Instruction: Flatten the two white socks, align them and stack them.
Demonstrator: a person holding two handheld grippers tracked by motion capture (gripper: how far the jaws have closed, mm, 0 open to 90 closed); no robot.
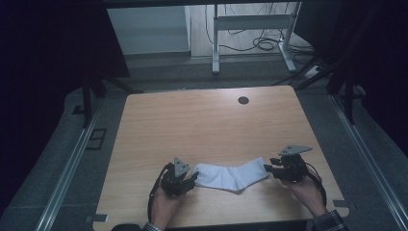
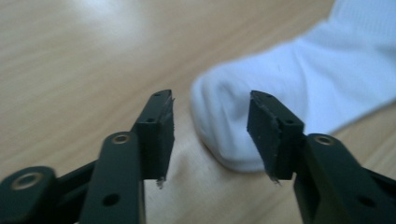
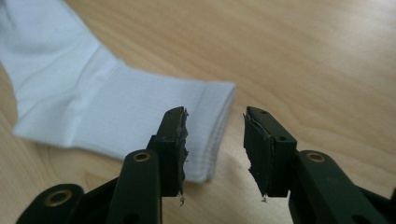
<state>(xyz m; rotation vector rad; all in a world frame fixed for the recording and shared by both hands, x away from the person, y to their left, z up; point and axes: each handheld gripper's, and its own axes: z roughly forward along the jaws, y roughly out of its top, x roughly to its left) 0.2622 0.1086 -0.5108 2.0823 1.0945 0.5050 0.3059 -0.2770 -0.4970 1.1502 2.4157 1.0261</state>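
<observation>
Flat near the six o'clock edge of the light wooden table (image 1: 202, 120): white ribbed cotton sock (image 1: 230, 175). At its nine o'clock end, left gripper (image 1: 192, 179), jaws spread around the toe. At three o'clock, right gripper (image 1: 267, 168), jaws spread beside the cuff, gripping nothing.

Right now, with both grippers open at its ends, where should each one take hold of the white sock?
The white sock lies flat. I would have the left gripper pinch the rounded toe end straight ahead of its open jaws, coming in low along the table. The right gripper should take the ribbed cuff edge, a thin layered hem facing it.
</observation>
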